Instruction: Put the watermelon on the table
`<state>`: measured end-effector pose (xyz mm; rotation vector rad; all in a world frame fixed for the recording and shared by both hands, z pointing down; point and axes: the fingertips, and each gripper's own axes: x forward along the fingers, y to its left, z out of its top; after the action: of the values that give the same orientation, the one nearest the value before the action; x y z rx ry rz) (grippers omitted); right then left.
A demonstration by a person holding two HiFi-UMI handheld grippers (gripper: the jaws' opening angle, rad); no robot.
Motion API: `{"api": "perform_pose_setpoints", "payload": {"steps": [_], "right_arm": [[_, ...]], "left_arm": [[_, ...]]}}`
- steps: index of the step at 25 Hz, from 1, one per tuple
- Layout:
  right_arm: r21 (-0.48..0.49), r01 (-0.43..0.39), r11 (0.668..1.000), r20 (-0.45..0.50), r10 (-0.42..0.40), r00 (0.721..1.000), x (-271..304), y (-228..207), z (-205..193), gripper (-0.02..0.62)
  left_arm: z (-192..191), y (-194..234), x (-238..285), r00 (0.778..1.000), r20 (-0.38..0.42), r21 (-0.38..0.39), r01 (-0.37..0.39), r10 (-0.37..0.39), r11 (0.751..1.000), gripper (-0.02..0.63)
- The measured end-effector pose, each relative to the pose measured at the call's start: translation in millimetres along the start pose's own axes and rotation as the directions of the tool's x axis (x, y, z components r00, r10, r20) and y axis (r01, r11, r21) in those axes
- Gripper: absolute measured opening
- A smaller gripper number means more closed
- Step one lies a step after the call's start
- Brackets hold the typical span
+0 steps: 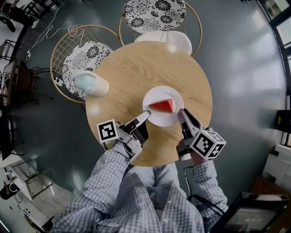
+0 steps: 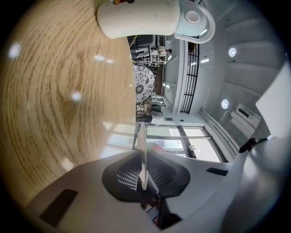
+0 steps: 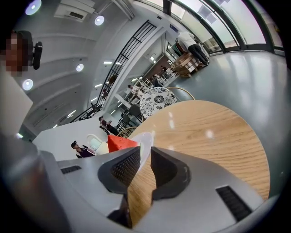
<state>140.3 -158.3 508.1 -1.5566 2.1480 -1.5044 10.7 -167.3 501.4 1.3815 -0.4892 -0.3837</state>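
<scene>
A red watermelon wedge (image 1: 162,106) lies on a white plate (image 1: 157,119) over the near part of the round wooden table (image 1: 132,73). My left gripper (image 1: 146,113) is shut on the plate's left rim, and my right gripper (image 1: 180,111) is shut on its right rim. In the left gripper view the plate (image 2: 142,150) shows edge-on between the pads of the left gripper (image 2: 143,169). In the right gripper view the rim (image 3: 146,142) sits between the tips of the right gripper (image 3: 142,157), with the wedge (image 3: 119,142) behind the left jaw. I cannot tell whether the plate touches the table (image 3: 213,132).
A white jug with a pale blue lid (image 1: 91,83) lies on its side on the table's left part, and shows in the left gripper view (image 2: 150,18). Two wire chairs with patterned cushions (image 1: 154,12) (image 1: 82,57) stand behind the table. Grey floor surrounds it.
</scene>
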Motion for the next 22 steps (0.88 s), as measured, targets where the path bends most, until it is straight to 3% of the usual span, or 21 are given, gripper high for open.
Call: {"api": "perform_pose_setpoints", "payload": {"steps": [22], "right_arm": [[-0.034,0.128,0.991,-0.174,-0.132,0.976,59,-29,-24,0.075]], "left_arm": [[35,48,-1,0.992,0.076,-0.029,-0.102,0.104,0.994,0.037]]}}
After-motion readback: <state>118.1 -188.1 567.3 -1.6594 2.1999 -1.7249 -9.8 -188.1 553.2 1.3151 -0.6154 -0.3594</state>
